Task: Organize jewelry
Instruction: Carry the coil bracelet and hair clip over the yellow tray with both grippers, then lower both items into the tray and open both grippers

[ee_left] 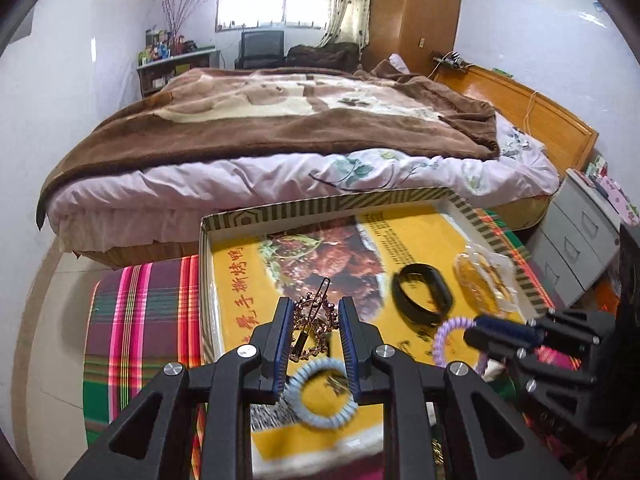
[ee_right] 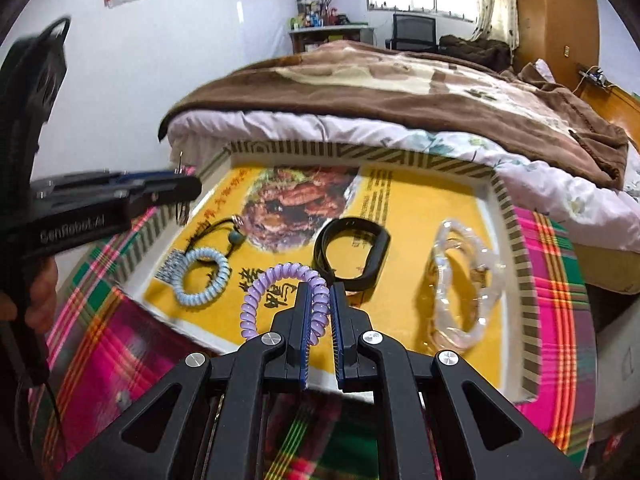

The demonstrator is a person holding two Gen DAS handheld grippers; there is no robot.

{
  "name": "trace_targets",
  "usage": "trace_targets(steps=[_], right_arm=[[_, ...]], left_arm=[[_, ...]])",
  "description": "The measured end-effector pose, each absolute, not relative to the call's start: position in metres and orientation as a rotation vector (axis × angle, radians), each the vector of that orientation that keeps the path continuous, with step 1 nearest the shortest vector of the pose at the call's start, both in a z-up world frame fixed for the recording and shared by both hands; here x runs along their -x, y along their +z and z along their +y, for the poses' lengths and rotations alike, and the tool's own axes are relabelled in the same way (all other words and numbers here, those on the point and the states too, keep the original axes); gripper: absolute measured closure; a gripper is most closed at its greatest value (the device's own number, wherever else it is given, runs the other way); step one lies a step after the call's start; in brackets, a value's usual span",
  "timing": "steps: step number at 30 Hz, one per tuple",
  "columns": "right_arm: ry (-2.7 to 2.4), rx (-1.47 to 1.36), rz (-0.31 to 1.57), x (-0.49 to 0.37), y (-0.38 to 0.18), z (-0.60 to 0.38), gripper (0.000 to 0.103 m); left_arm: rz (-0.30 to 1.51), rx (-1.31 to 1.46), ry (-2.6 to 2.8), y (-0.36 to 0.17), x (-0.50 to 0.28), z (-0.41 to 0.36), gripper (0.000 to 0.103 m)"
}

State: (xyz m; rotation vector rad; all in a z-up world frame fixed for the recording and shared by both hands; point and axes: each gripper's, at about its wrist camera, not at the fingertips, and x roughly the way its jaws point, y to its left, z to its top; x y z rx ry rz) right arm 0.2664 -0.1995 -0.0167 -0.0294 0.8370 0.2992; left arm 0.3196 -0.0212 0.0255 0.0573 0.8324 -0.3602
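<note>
- The left gripper point(ee_left: 313, 312) is pinching a beaded hair clip point(ee_left: 312, 322) above the tray point(ee_left: 280, 210).
- The right gripper point(ee_right: 320, 300) is clamping a purple coil hair tie point(ee_right: 280, 284).

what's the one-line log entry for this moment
task: organize jewelry | left gripper: shut on hair clip | right gripper: shut on purple hair tie | tray: blue hair tie, black band, clear bracelet

Brown blanket point(ee_left: 280, 120) covers bed; chair point(ee_left: 262, 48), perhaps, beyond.
</note>
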Motion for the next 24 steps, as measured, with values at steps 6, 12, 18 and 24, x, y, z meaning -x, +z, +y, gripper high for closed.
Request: trace_targets(steps=[6,12,18,24], right_arm=[[0.306,0.047,0.873,-0.277,-0.029,-0.191,0.094],[0.300,0.062,0.896,-0.285,-0.036,-0.185,0.094],[0.299,0.075,0.903,-0.289,-0.042,-0.184,0.094],[0.295,0.088,0.907,-0.291,-0.043,-0.181,0.093]], left_arm=[[0.870,-0.030,-0.340,0.010,-0.349,-0.014,0.080],[0.933,-0.017,-0.308,-0.008,-0.378,-0.009,0.079],[0.957,-0.028,-0.301,-0.021,-0.385,-0.012,0.079],[0.988,-0.012,-0.295,-0.030,-0.391,-0.011,0.079]])
